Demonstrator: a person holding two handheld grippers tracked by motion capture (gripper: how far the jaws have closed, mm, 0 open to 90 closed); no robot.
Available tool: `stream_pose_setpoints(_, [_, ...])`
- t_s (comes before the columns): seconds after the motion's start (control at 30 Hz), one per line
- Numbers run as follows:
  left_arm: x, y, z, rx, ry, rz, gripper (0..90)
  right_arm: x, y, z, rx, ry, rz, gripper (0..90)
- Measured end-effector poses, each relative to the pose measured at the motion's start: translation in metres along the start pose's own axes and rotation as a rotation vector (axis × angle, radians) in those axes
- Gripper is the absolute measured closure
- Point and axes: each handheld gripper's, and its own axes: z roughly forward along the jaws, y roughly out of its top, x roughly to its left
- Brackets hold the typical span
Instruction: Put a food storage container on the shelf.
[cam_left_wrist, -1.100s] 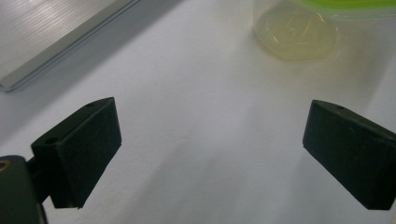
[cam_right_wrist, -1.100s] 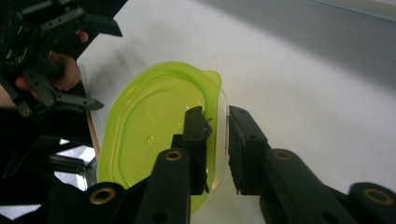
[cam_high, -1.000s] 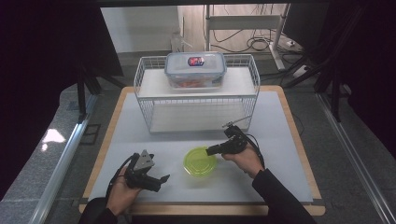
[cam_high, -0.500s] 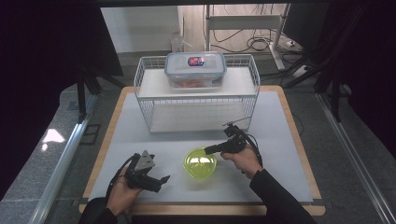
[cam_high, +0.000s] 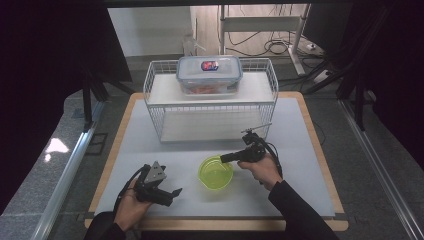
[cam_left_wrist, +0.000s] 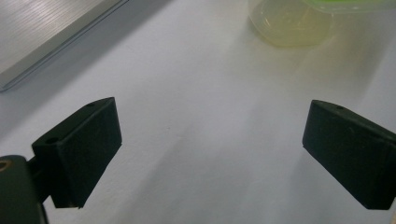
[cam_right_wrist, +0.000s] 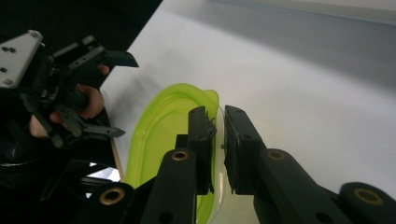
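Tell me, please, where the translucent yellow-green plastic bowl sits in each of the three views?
High view: translucent yellow-green plastic bowl, front centre of the white mat.
Left gripper view: bowl at the top edge, right of centre.
Right gripper view: bowl at centre, its rim between the right gripper jaws.
Shared landmark: the white mat.

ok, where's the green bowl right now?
High view: green bowl on the white mat, front centre, before the wire rack; right gripper pinches its rim.

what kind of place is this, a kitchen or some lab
Most likely a lab or recording workspace, not a kitchen: a white table with a wire rack, dark curtains at the sides, and loose cables on the floor behind.
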Motion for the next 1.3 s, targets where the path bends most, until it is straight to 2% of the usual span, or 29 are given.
stream_pose_setpoints(0.1, [0.0,0.0,0.0,-0.001,0.0,0.0,4.7,-0.001,-0.002,0.001,0.01,-0.082,-0.028,78.9])
stream_pose_setpoints(0.27, [0.0,0.0,0.0,0.001,0.001,0.001,4.7,0.0,-0.005,-0.002,0.009,-0.118,-0.025,72.2])
stream_pose_setpoints(0.37, [0.0,0.0,0.0,0.002,0.001,0.002,4.6,0.001,-0.008,-0.004,0.008,-0.131,-0.022,72.0])
stream_pose_setpoints(0.47, [0.0,0.0,0.0,0.002,0.001,0.004,4.6,0.0,-0.009,-0.004,0.004,-0.105,-0.002,79.2])
stream_pose_setpoints(0.63, [0.0,0.0,0.0,0.001,0.002,0.005,4.7,0.003,-0.008,-0.004,0.008,-0.085,-0.001,81.1])
stream_pose_setpoints(0.73, [0.0,0.0,0.0,0.0,0.002,0.004,4.7,0.004,-0.007,-0.007,-0.017,-0.024,0.02,82.3])
stream_pose_setpoints(0.83, [0.0,0.0,0.0,0.0,0.003,0.006,4.7,0.008,-0.004,-0.014,-0.043,-0.046,0.0,83.1])
stream_pose_setpoints(0.93, [0.0,0.0,0.0,0.0,0.003,0.006,4.7,0.009,-0.002,-0.02,-0.07,-0.012,0.015,84.3])
stream_pose_setpoints(1.07, [-0.001,0.0,0.0,0.001,0.003,0.007,4.7,0.012,0.001,-0.025,-0.079,-0.047,-0.006,84.3])
stream_pose_setpoints(1.3, [0.0,0.0,0.0,-0.002,0.004,0.006,4.7,0.01,0.001,-0.024,-0.082,-0.038,0.008,84.3])
